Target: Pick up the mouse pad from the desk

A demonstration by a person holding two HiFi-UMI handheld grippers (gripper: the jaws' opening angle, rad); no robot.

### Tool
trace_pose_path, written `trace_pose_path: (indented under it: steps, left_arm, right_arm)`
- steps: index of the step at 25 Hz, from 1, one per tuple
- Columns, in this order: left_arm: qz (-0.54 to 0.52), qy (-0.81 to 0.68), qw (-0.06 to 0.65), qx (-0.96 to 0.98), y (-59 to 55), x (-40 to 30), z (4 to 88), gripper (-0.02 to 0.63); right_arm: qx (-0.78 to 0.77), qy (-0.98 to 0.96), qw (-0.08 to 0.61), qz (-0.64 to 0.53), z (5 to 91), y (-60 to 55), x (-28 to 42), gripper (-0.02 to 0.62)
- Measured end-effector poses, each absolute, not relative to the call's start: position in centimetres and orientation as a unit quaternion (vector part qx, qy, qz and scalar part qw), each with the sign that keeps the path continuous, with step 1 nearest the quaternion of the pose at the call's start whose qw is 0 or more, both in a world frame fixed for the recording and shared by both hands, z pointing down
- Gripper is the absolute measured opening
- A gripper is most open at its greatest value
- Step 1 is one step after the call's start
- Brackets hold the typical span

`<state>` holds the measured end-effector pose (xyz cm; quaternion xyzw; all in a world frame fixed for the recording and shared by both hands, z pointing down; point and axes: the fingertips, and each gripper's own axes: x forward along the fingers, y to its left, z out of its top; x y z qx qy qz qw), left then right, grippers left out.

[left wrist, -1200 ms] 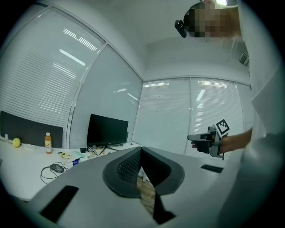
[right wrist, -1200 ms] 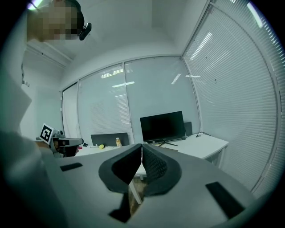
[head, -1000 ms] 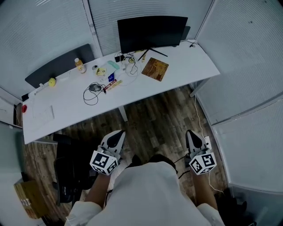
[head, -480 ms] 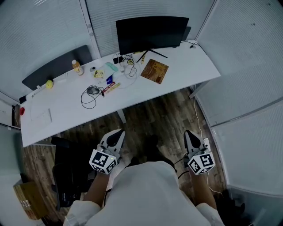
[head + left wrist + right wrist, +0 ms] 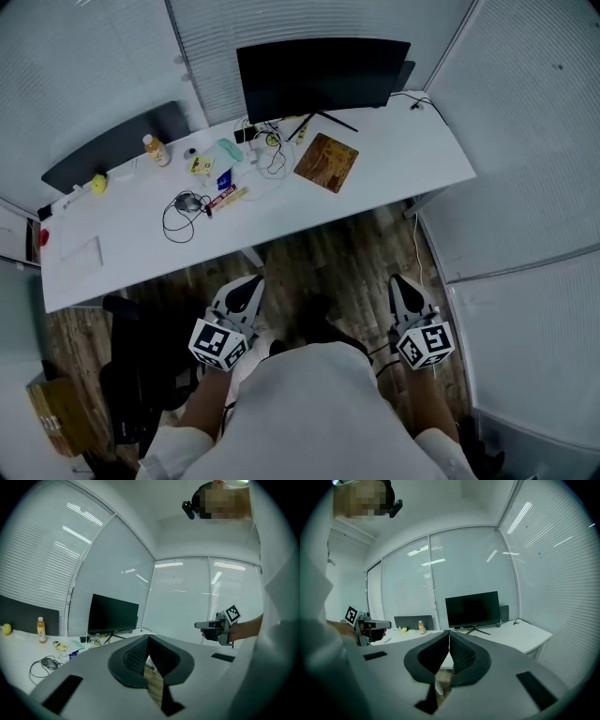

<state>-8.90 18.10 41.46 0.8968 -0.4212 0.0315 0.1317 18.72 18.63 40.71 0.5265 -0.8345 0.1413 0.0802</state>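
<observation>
the mouse pad (image 5: 326, 161), a brownish patterned square, lies flat on the white desk (image 5: 412, 155), just in front of the black monitor (image 5: 319, 75) and slightly to the right of its stand. nothing touches it.

both grippers are held low over the wooden floor (image 5: 328, 248), close to the person's body and well apart from the desk. the left gripper (image 5: 247, 285) has its jaws pressed together at the tips, with nothing between them. the right gripper (image 5: 405, 285) is likewise closed and empty, and its tips meet in a thin line in its own view.

further left on the desk stand a small bottle (image 5: 153, 149) and a looped dark cable (image 5: 183, 204). between these and the monitor lies a scatter of small items, possibly packets and wires, too small to name. a black chair (image 5: 141, 375) stands at the lower left.
</observation>
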Motion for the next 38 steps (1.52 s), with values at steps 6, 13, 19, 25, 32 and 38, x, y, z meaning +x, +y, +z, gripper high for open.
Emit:
trace_pose_path:
  steps: [6, 13, 19, 25, 32, 38]
  left_arm:
    - [0.04, -0.431, 0.137, 0.891, 13.8, -6.0, 41.7, 0.017]
    - [0.049, -0.453, 0.14, 0.879, 9.0, -2.5, 42.0, 0.017]
    - [0.052, -0.467, 0.144, 0.871, 5.9, 0.0, 42.0, 0.017]
    - [0.058, -0.471, 0.156, 0.867, 3.5, 1.0, 42.8, 0.017]
    - [0.068, -0.462, 0.165, 0.869, 0.0, 0.2, 44.3, 0.017]
    - [0.08, -0.431, 0.174, 0.882, -4.5, -0.7, 46.2, 0.017]
  right_arm:
    - [0.511, -0.842, 0.089, 0.15, 41.5, 13.2, 21.2, 0.029]
    - [0.479, -0.858, 0.106, 0.155, 43.0, 7.0, 23.9, 0.029]
    - [0.461, -0.867, 0.104, 0.158, 43.8, 2.7, 25.3, 0.029]
    - [0.448, -0.873, 0.104, 0.163, 44.5, -0.7, 25.4, 0.029]
    - [0.451, -0.866, 0.128, 0.171, 46.4, -3.8, 25.1, 0.029]
    - [0.473, -0.844, 0.148, 0.205, 49.0, -8.5, 24.5, 0.029]
